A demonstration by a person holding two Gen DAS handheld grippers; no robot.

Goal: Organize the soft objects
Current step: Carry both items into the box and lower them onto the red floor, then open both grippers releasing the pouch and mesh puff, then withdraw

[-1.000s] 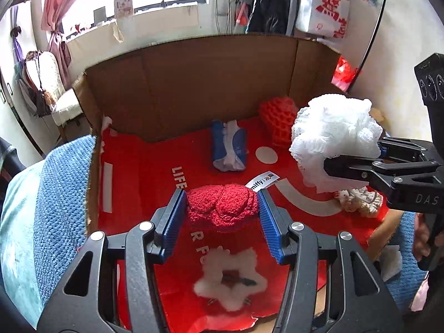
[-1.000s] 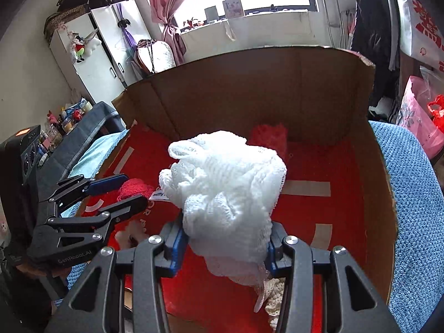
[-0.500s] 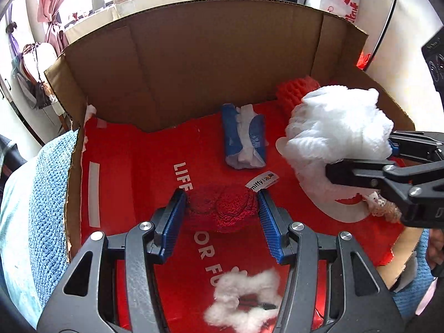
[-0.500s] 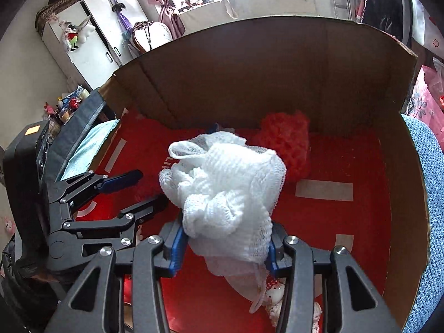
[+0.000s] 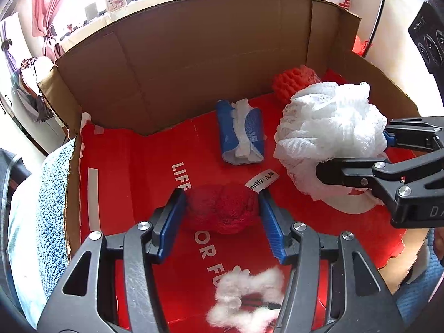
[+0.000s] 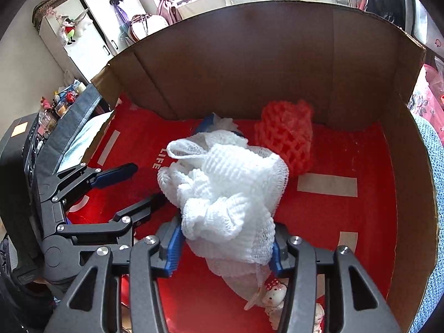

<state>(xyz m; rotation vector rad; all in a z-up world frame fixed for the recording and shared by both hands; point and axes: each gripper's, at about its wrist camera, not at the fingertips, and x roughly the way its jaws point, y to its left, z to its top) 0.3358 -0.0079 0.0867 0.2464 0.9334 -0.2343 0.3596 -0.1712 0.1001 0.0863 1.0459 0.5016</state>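
Inside the cardboard box (image 5: pixel 194 63), both soft things have been lowered toward its red floor. The white mesh bundle (image 6: pixel 230 191) at the right is grasped by the right gripper (image 6: pixel 224 247), whose fingers have just been easing apart. The red plush (image 5: pixel 222 208), near the middle, sits between the left gripper (image 5: pixel 222 222) fingers, likewise just widened, with release judged close.

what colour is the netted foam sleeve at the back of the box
Red-orange, with an open diamond mesh pattern. The foam sleeve shows best in the right wrist view.

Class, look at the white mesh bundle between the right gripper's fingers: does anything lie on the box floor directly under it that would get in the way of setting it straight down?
Yes. Under the white mesh bundle, at its near edge, a small doll lies on the box floor.
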